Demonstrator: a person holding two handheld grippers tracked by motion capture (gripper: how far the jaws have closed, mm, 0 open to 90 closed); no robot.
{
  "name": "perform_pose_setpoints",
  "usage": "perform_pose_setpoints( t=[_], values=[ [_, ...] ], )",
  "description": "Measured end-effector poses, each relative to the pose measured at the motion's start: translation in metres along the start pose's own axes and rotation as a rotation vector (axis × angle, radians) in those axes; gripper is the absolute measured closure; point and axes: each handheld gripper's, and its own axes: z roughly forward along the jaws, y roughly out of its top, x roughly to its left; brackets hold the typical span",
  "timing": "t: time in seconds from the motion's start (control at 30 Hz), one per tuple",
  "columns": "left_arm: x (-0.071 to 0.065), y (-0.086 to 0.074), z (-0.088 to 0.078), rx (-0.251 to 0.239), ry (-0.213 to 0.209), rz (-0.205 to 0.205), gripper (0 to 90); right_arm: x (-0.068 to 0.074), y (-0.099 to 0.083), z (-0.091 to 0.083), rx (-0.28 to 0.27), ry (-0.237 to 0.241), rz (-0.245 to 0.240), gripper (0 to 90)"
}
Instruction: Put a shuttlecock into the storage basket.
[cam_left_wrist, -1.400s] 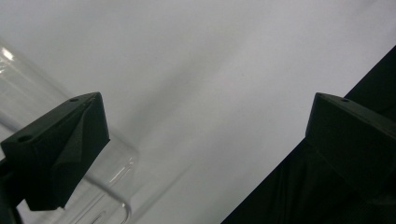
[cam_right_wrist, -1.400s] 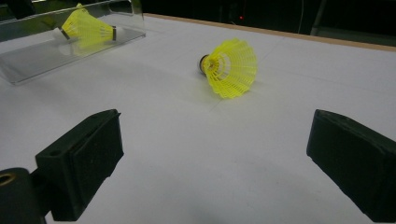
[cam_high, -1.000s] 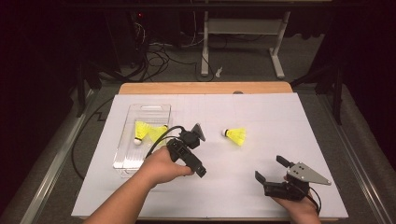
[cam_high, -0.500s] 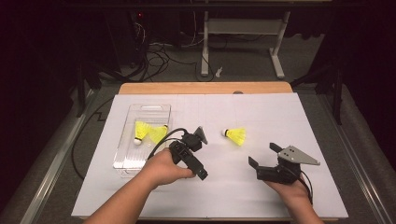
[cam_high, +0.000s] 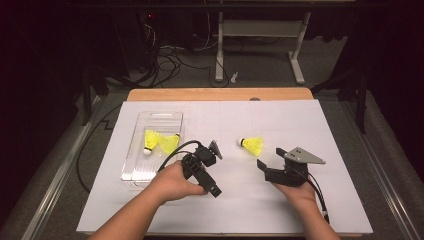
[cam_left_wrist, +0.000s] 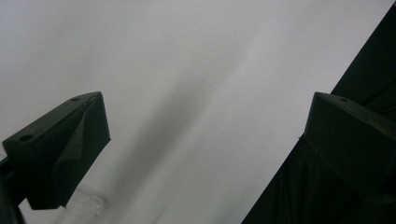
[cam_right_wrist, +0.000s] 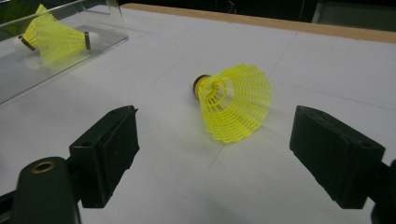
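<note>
A yellow shuttlecock (cam_high: 251, 145) (cam_right_wrist: 236, 100) lies on its side on the white sheet, cork end pointing left. My right gripper (cam_high: 270, 158) (cam_right_wrist: 215, 133) sits just short of it, low over the sheet, and the skirt lines up with the gap between the jaws. Those jaws have just been closing a little but stand open, apart from the shuttlecock. Two more yellow shuttlecocks (cam_high: 152, 140) (cam_high: 170, 144) lie in a clear plastic tray (cam_high: 131, 170) (cam_right_wrist: 112, 18). My left gripper (cam_high: 202, 161) (cam_left_wrist: 205, 130) rests beside the tray, open, with only bare white sheet between its jaws.
The white sheet (cam_high: 300, 120) covers the table up to a wooden strip (cam_high: 220, 94) at the far edge. The left gripper's cable (cam_high: 172, 152) loops over the tray's right side. Beyond the table are floor cables and a white stand (cam_high: 260, 30).
My right gripper has slid left and forward across the sheet, up to the loose shuttlecock. The left hand and its gripper have stayed put.
</note>
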Motion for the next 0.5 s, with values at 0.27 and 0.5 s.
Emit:
perform_pose_setpoints(
  t=[0.27, 0.5],
  values=[
    [-0.005, -0.005, 0.008, 0.041, 0.027, 0.039, 1.3, -0.002, 0.000, 0.015, 0.006, 0.022, 0.029, 32.8],
    [-0.002, -0.008, 0.010, 0.050, 0.031, 0.037, 1.7, 0.001, 0.009, 0.030, 0.036, -0.002, -0.005, 49.4]
  ],
)
